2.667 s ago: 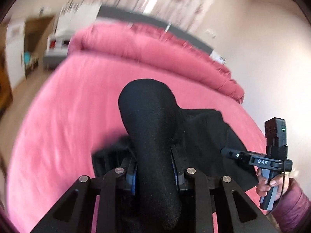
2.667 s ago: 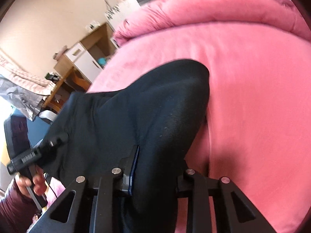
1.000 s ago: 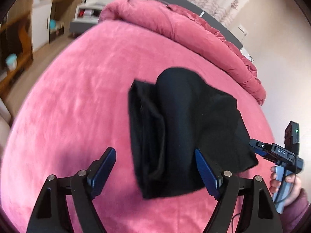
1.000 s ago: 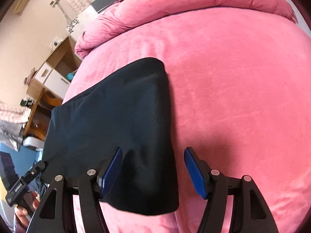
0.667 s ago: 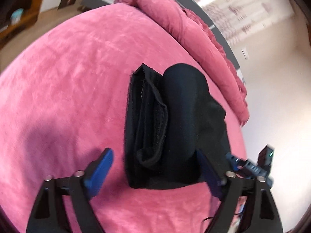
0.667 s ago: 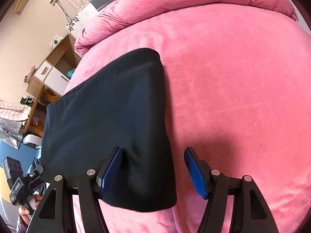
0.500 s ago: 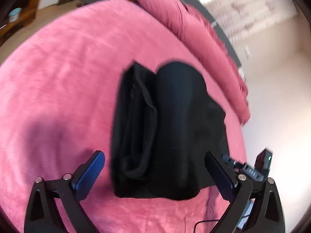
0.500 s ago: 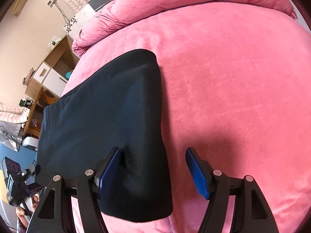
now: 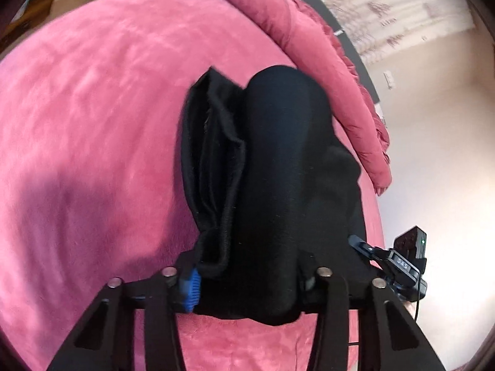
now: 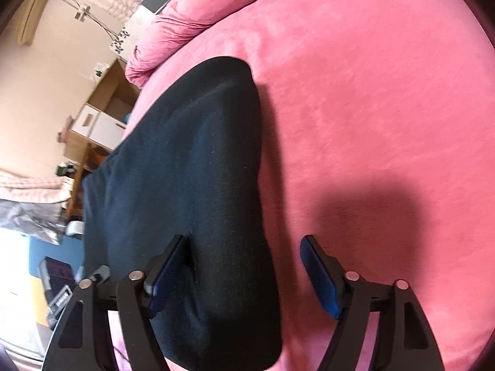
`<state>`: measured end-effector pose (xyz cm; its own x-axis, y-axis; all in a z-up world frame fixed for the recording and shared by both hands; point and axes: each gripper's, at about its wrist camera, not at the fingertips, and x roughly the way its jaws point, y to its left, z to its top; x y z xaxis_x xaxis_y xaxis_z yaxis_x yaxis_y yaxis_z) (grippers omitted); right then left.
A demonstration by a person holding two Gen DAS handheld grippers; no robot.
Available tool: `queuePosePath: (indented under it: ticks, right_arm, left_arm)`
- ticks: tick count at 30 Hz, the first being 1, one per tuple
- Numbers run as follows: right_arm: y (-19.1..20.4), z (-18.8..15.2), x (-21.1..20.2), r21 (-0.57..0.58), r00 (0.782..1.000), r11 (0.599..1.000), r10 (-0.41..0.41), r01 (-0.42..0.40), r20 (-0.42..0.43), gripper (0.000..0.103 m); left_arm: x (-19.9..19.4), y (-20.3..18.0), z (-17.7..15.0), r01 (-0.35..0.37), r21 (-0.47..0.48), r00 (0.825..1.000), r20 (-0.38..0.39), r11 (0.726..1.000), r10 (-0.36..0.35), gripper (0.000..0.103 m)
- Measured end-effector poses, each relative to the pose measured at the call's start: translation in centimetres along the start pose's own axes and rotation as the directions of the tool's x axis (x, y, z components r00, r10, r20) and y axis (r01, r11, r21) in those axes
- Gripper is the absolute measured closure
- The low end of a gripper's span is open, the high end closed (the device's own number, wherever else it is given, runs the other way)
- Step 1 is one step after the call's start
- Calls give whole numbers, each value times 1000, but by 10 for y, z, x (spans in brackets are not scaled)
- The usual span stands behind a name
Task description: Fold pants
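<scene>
The black pants (image 9: 278,170) lie folded into a thick bundle on the pink bed cover (image 9: 92,123). My left gripper (image 9: 247,284) has its jaws closing around the near end of the bundle. Its left blue pad (image 9: 191,287) presses the cloth and the right pad is buried under it. In the right wrist view the pants (image 10: 191,170) run away to the upper left. My right gripper (image 10: 244,275) straddles their near right edge with its jaws closing. Its left pad (image 10: 167,272) touches the cloth, while the right pad (image 10: 318,275) stands apart over bare cover.
A rolled pink duvet (image 9: 294,31) lies along the far side of the bed. A wooden cabinet with white doors (image 10: 99,117) stands by the wall past the bed's left edge. The other hand-held gripper (image 9: 399,262) shows at the right of the left wrist view.
Earlier both grippers held the pants up, then let them drop flat. Both have since sunk toward the bundle; the left jaws widened, then closed on its near end. The right jaws narrowed slightly.
</scene>
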<state>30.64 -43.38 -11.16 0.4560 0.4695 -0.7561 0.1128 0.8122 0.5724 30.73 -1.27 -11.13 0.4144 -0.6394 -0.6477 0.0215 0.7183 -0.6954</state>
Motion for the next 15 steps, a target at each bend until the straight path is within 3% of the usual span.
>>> queuePosePath:
  ticks: [4,8,11,13,15]
  right_arm:
    - [14,-4,-3,-22,999,999,45,-45,6,70]
    - [33,-13,-6,-62,999,997,37,-37,2,74]
    - [45,-24,1,-74,1000,997,15,-17,-16,75]
    - [52,-31,8,-75,1000,997,1,-3,-14,75]
    - [53,-32,11,-61,1000,998,-10,9,-4,74]
  left_arm:
    - [-20,-22,22,-3,108,1000,7,994,2,62]
    - [-38,-35,34,-54,195,999,6,979,54,62]
    - [-37,-10,25,-98,169,994,-24,981,104,61]
    - [-29,16,16,-127,100,990,-55,987,133,55]
    - [-31,29,6,-164,68,986,-26,984,166,25]
